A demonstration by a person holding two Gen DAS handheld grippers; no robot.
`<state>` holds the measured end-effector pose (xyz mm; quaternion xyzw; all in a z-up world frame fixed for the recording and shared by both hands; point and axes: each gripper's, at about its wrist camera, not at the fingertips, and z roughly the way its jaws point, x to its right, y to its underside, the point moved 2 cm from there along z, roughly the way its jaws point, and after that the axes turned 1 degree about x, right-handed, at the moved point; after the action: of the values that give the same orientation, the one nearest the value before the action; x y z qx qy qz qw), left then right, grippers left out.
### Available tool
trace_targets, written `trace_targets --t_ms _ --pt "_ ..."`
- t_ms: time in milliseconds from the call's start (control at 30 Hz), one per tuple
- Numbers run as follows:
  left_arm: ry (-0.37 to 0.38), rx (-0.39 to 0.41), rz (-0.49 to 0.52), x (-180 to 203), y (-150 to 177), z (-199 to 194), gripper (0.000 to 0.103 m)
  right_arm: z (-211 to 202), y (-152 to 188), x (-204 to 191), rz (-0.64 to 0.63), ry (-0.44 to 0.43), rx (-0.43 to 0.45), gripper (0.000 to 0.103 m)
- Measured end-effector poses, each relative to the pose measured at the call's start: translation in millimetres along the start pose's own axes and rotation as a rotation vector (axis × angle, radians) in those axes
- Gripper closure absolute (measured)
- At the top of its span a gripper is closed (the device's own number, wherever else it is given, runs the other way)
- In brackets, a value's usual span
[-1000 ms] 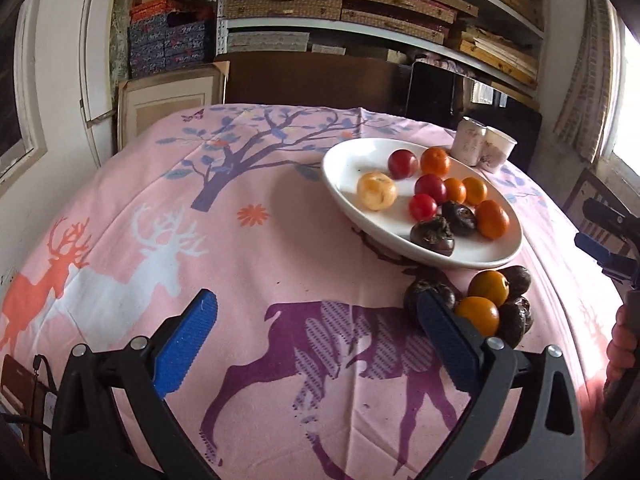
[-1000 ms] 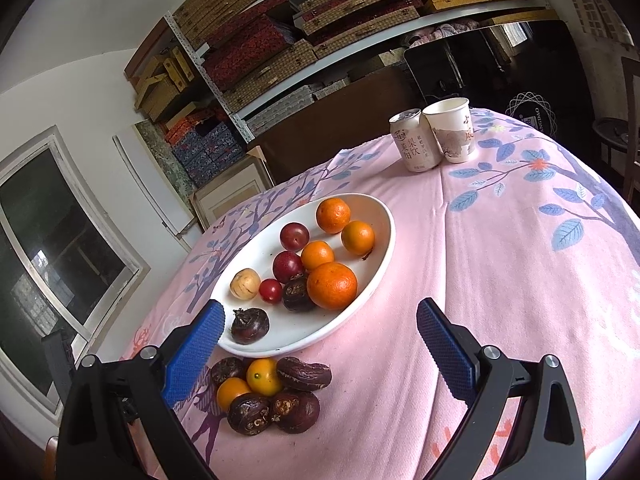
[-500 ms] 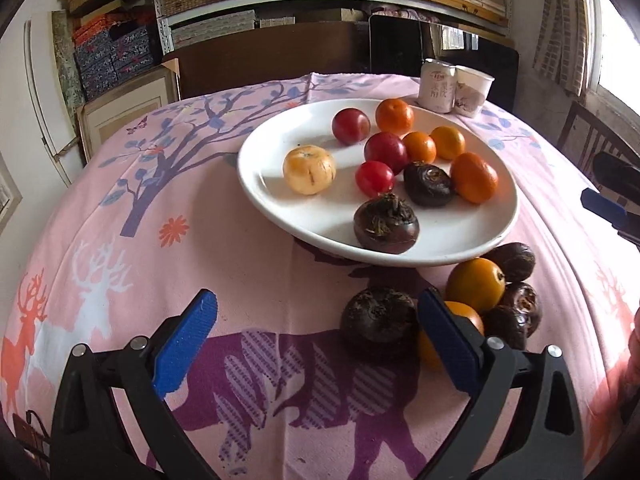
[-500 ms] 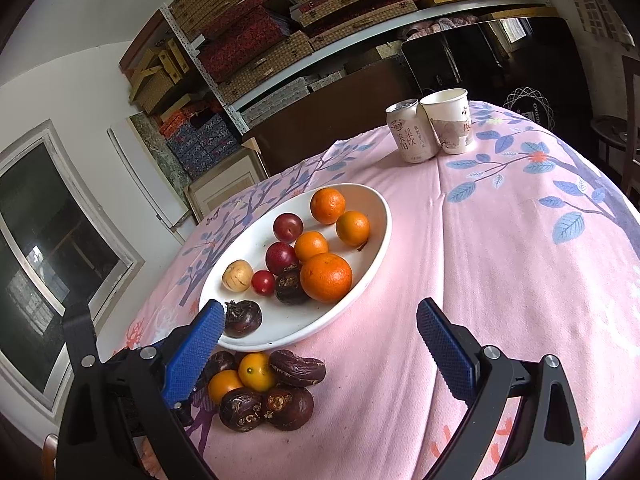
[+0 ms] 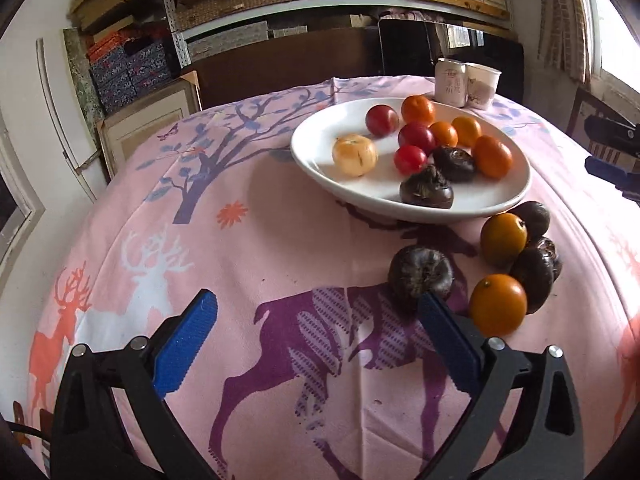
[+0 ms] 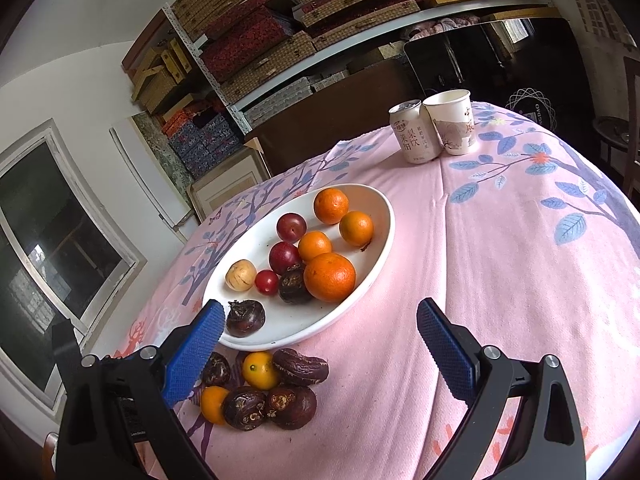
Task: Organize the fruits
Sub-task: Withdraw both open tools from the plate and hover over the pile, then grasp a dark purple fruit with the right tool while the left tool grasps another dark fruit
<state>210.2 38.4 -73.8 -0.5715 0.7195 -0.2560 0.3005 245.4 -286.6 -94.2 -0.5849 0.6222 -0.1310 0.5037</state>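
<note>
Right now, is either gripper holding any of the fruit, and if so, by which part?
Nothing is held. The left gripper and the right gripper are both open with nothing between their blue pads; the dark brown round water chestnut lies on the cloth, ungripped.

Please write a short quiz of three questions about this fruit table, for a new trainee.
1. True or false: both the left gripper and the right gripper are open and hold nothing.
2. Multiple choice: the white plate holds how many orange citrus fruits? A) two B) four C) six
3. Fill in: beside the paper cup at the far edge of the table stands a drink ____.

Key
1. True. The jaws of both stand wide apart with only tablecloth between them.
2. B. Four are on the plate; two more lie on the cloth in the loose fruit pile.
3. can, touching the cup.
</note>
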Motion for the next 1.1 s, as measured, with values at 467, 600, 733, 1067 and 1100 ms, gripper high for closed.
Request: trace_targets --t_ms 467,600,733,1067,1100 --pt "0.192 -0.099 -0.090 11 -18 41 0.004 2 4 -11 -0.063 -0.002 -0.033 0.006" --pt "0.256 -0.119 -0.105 10 -10 40 0.004 8 15 -20 -0.118 -0.029 -0.106 0.011" --pt "0.261 -0.117 -0.105 12 -12 42 0.004 20 29 -30 -0.167 -0.056 -0.192 0.032" --pt "0.206 -0.117 -0.110 10 -18 47 0.004 56 42 -28 -0.132 -0.059 -0.293 0.050" --pt "0.208 -0.118 -0.114 10 -18 47 0.004 57 42 -27 -0.122 -0.070 -0.296 0.048"
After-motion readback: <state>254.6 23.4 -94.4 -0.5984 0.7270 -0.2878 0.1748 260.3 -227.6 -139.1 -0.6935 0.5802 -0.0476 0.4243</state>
